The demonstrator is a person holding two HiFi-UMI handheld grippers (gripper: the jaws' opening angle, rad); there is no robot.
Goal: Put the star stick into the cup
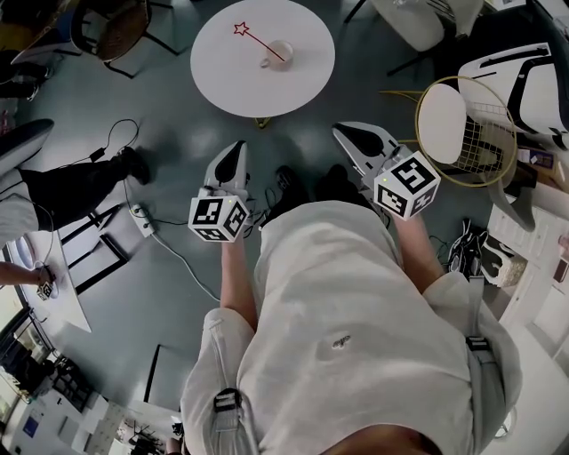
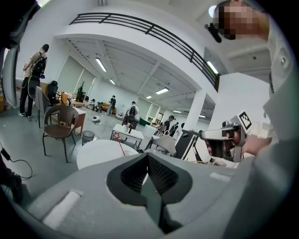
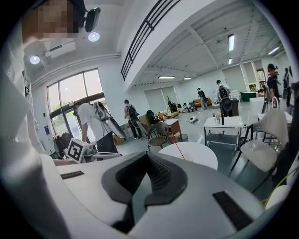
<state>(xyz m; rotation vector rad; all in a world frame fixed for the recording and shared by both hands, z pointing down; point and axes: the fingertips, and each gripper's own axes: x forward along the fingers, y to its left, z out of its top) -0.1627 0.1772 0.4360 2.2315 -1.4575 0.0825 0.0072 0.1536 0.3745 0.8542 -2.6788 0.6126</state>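
The star stick (image 1: pixel 260 42) is a thin red rod with a small open, outlined red star at its tip. It slants across the round white desk (image 1: pixel 302 80) at the far side of the scene. The star end points far and left, and the other end meets the cup (image 1: pixel 279 51). In the right gripper view the star stick (image 3: pixel 177 148) rises at a tilt from the cup (image 3: pixel 188 158), so it appears to lean inside it, though the detail is too small to be sure. The cup is small, pale and translucent, and sits a little right of the desk's middle.

The desk top is smooth, matt and a plain disc, set on a glossy grey floor (image 1: pixel 178 124). Both grippers are held near the person's body, well apart from the desk. The left gripper (image 1: pixel 236 151) has its jaws pressed together at the tips with nothing between them; its pale grey shell frames dark ribbed pads (image 2: pixel 161 175). The right gripper (image 1: pixel 348 133) is likewise pressed together and empty. Each carries a white cube with black square markers (image 1: pixel 220 218).

To the right stands a round wire chair with a white cushion (image 1: pixel 462 129). At the far left stands a brown woven chair (image 1: pixel 120 27). A white power strip (image 1: pixel 142 220) with a trailing cable lies on the floor to the left.
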